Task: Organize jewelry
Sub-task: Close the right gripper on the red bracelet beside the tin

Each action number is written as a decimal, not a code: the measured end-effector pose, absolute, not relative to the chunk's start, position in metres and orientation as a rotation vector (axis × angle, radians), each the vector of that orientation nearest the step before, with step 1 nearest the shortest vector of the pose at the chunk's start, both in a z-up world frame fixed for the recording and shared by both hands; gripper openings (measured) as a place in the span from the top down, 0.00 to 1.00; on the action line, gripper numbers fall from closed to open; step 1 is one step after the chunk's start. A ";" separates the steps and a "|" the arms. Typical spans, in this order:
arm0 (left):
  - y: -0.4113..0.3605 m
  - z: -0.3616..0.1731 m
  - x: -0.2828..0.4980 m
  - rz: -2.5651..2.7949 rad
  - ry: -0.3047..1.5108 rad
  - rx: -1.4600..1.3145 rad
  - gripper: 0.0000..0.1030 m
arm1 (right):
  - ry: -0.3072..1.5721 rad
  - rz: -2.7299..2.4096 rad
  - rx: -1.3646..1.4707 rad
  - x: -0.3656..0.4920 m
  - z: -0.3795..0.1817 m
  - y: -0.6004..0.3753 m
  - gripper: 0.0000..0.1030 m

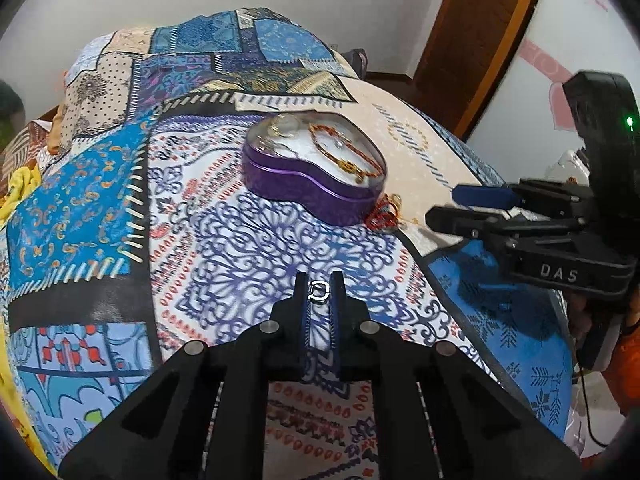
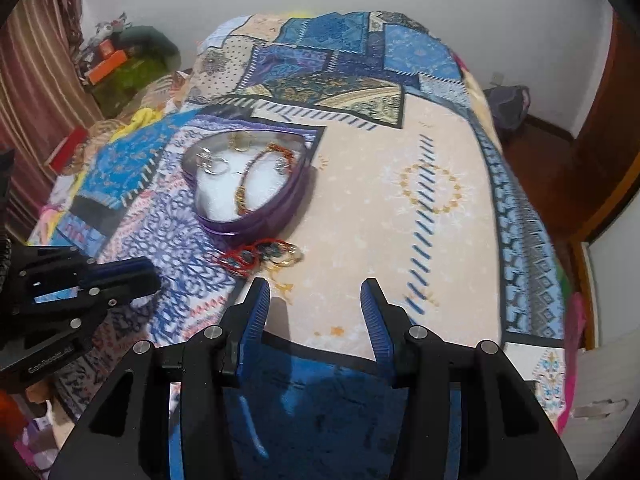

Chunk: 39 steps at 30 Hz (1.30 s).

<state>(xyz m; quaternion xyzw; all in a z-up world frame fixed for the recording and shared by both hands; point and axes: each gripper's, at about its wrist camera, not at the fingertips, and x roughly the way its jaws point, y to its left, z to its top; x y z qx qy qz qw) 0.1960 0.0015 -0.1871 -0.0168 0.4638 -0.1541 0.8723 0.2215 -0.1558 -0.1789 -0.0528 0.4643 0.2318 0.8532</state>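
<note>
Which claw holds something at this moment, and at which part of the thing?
The left claw pinches a small silver ring by its two sides, at the fingertips. The right claw holds nothing.

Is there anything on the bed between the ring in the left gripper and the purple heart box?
Nothing visible. The left gripper holds the ring, and only bare patterned bedcover lies between it and the open purple box. The red bangles sit off to the box's right.

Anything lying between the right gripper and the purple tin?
Yes: in the right wrist view, a tangle of red bangles and gold rings lies on the bedspread between the right gripper and the tin.
</note>
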 end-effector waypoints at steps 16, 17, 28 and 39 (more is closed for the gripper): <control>0.021 -0.181 0.198 -0.306 0.941 -0.089 0.92 | 0.989 0.602 -0.178 0.229 -0.182 -0.110 0.58; 0.021 -0.181 0.198 -0.305 0.942 -0.091 0.92 | 0.991 0.603 -0.181 0.229 -0.182 -0.109 0.58; 0.024 -0.183 0.199 -0.293 0.943 -0.102 0.92 | 1.030 0.630 -0.140 0.236 -0.189 -0.110 0.74; 0.022 -0.176 0.193 -0.284 0.931 -0.089 0.92 | 0.964 0.641 -0.129 0.226 -0.177 -0.114 0.81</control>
